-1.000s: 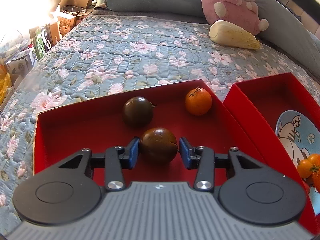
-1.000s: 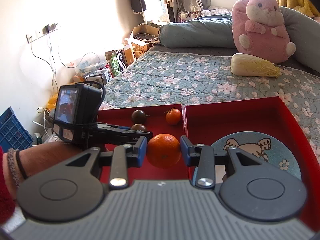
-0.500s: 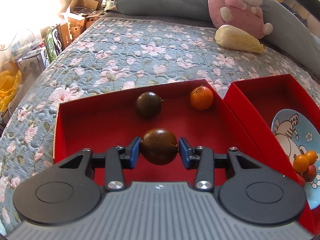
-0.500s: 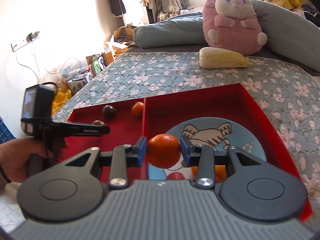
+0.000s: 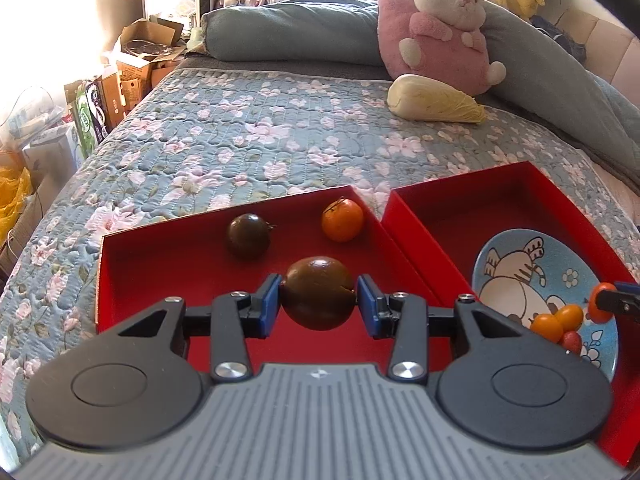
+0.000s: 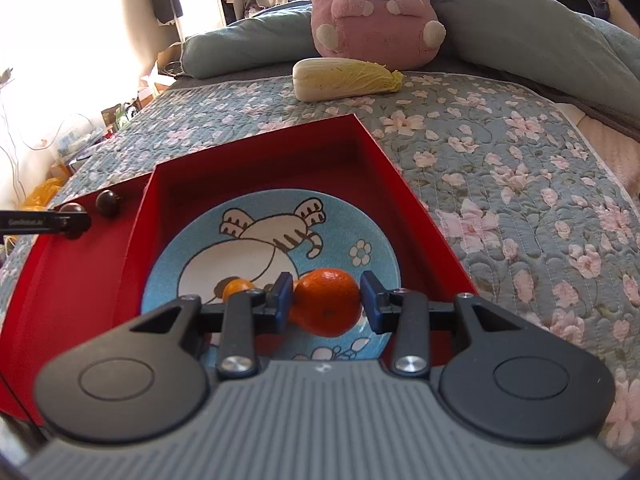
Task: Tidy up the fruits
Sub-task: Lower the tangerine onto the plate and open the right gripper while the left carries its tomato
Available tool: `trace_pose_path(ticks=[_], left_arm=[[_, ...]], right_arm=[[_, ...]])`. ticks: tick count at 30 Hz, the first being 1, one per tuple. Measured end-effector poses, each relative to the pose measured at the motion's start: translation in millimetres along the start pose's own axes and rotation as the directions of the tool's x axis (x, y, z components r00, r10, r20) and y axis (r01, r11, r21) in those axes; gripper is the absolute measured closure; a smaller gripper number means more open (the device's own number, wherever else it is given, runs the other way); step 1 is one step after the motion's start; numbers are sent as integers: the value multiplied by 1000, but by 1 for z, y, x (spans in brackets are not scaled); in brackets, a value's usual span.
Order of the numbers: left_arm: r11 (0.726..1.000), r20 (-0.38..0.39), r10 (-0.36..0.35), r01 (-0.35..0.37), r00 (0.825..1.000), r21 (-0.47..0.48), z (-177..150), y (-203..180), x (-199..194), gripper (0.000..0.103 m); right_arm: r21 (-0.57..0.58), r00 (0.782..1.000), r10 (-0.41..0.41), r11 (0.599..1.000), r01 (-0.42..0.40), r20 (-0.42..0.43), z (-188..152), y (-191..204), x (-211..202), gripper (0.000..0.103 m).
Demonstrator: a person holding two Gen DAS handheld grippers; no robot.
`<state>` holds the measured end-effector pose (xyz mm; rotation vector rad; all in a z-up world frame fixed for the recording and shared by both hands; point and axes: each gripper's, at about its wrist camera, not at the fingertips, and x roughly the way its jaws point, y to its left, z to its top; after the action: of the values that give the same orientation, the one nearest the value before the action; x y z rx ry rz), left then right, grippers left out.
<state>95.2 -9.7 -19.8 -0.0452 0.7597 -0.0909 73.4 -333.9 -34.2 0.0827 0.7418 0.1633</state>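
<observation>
My left gripper (image 5: pixel 318 306) is shut on a dark brown tomato (image 5: pixel 318 292) and holds it above the left red tray (image 5: pixel 160 264). Another dark tomato (image 5: pixel 248 235) and a tangerine (image 5: pixel 342 219) lie at the back of that tray. My right gripper (image 6: pixel 326 300) is shut on a tangerine (image 6: pixel 328 302) over the blue cat plate (image 6: pixel 248 248) in the right red tray (image 6: pixel 404 184). Small orange and red fruits (image 5: pixel 558 322) lie on the plate. The right gripper's tip also shows in the left wrist view (image 5: pixel 614 304).
The trays sit side by side on a flowered quilt (image 5: pixel 240 140). A napa cabbage (image 5: pixel 434 99) and a pink plush rabbit (image 5: pixel 440 24) lie at the back by grey pillows (image 5: pixel 292 28). Boxes (image 5: pixel 132 60) crowd the floor to the left of the bed.
My left gripper has lifted the dark tomato higher above the left tray. My right gripper has carried the tangerine rightward from the left tray to low over the plate.
</observation>
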Motion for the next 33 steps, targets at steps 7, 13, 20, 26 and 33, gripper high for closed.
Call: trace_pose_path(ticks=[7,13,20,26,33], left_arm=[[999,3,-39,39,999,12,5,-21,-6,56],[995,20,-89,88,996,41,16,-45,-13,56],[982,21,-167,165,986,87,21,-84,-13,56],[964,-10,-238,238,971,118,15,-124,-1,56],[954,-69,-251,259,965,151,-6,-159,24,56]], right_arm=[[-11,1000,20,1000,-20,-21,30,5,43,63],[-66,998,-9,998,5,-58,37,9,72,61],[7,999,28,1000,-28,-32,31,-2,50,56],[31,998,30,999,-32,53,10,-15,-2,56],[99,998,19,995,-24,52,-8,-32,-26,56]])
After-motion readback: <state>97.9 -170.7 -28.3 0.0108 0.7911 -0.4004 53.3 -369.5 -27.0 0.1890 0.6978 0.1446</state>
